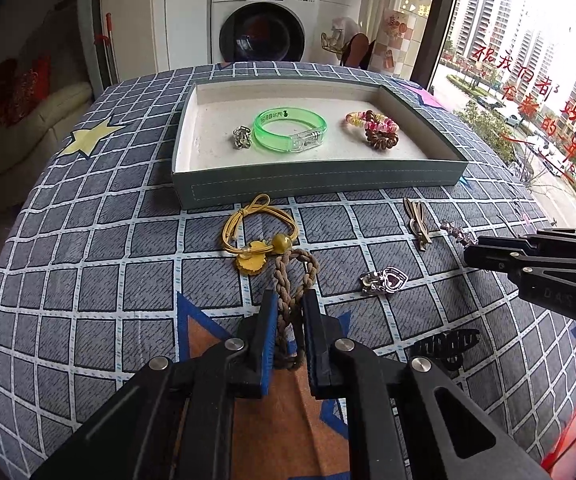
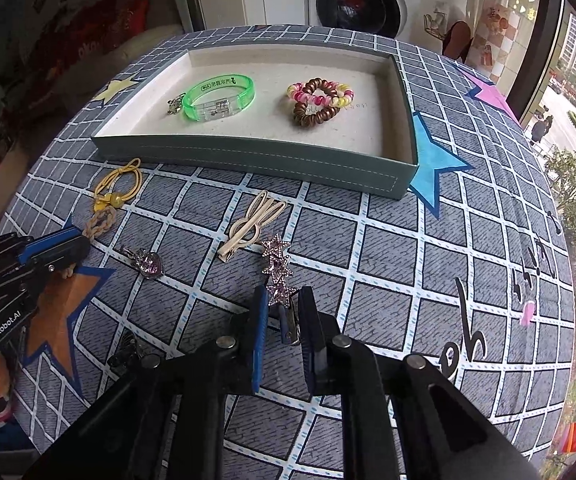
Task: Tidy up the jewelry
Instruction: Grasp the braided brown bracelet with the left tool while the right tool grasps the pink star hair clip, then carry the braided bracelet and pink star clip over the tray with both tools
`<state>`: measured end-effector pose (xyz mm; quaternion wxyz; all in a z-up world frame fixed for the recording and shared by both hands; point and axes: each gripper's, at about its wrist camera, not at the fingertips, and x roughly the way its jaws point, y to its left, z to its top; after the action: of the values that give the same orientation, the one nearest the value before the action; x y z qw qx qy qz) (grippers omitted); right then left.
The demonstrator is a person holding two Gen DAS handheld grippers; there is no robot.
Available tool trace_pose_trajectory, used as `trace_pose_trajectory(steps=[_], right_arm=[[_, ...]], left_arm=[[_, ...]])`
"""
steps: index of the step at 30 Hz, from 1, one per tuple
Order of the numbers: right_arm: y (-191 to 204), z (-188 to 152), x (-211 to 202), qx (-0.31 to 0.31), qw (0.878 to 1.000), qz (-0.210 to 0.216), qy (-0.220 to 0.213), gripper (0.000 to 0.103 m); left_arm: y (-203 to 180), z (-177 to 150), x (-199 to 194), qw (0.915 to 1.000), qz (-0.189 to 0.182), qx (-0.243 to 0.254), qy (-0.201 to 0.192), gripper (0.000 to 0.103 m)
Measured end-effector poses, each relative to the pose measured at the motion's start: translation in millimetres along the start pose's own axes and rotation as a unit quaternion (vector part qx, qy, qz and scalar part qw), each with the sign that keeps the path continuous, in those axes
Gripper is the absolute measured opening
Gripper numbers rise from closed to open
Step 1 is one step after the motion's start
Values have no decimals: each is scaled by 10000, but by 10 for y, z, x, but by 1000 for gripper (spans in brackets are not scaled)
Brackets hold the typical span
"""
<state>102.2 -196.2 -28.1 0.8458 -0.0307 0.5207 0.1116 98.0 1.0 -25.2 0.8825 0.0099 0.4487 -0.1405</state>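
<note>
A grey-green tray (image 1: 320, 186) (image 2: 247, 156) holds a green bangle (image 1: 290, 128) (image 2: 219, 96), spiral hair ties (image 1: 374, 126) (image 2: 318, 100) and a small silver piece (image 1: 242, 137). My left gripper (image 1: 290, 300) has its jaws around a brown braided cord (image 1: 294, 276) (image 2: 97, 220) on the cloth. My right gripper (image 2: 283, 294) has its jaws around the pink star hair clip (image 2: 277, 268) (image 1: 456, 233). A yellow hair tie (image 1: 255, 236) (image 2: 117, 188), a beige clip (image 2: 251, 220) (image 1: 418, 220) and a heart charm (image 1: 384, 280) (image 2: 147, 264) lie on the cloth.
The table has a grey checked cloth with stars (image 1: 87, 140). A black claw clip (image 1: 446, 346) lies near my left gripper. A washing machine (image 1: 263, 20) stands behind the table. A window (image 1: 528, 60) is on the right.
</note>
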Motion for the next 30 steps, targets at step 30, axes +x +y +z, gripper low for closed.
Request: trace_pose_trajectory(steps=[30], right_arm=[[-322, 148, -650, 1004, 9893, 850, -634, 17]], left_arm=[[-20, 512, -760, 9960, -140, 190, -867, 25]])
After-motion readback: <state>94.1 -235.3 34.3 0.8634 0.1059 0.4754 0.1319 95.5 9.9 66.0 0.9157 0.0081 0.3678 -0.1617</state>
